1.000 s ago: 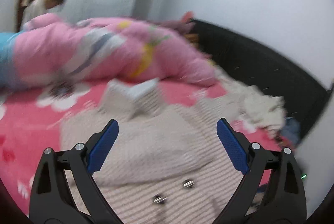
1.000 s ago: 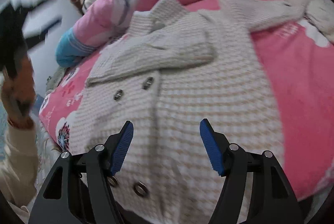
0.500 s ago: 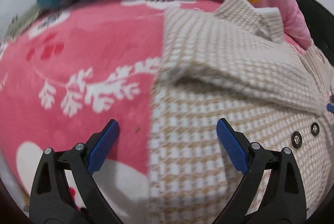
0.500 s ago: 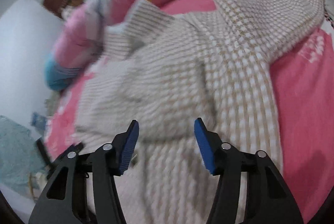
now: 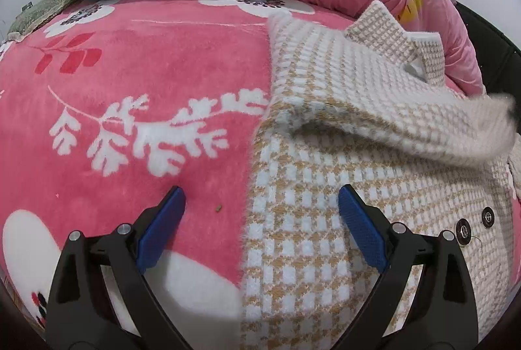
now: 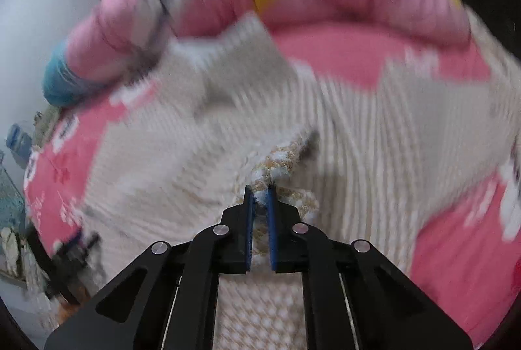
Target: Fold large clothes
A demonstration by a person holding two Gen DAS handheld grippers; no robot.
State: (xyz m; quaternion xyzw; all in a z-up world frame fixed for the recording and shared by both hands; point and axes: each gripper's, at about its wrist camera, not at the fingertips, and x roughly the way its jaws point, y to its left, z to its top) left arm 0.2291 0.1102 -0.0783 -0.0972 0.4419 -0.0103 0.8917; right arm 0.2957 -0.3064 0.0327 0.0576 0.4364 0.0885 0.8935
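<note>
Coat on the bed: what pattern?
Coat: cream-and-tan houndstooth check, clearest in the left wrist view.

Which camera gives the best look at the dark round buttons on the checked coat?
The left wrist view: the buttons show sharp on the checked coat, right of the open left tool. The right wrist view is motion-blurred; no buttons can be made out there.

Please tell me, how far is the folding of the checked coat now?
Early stage. Done: the coat lies spread on the pink blanket, one sleeve already laid across the front. In hand: the right gripper is shut on a pinch of coat fabric; the left gripper is open, straddling the coat's side edge. Left: grip that edge, then fold the body.
</note>
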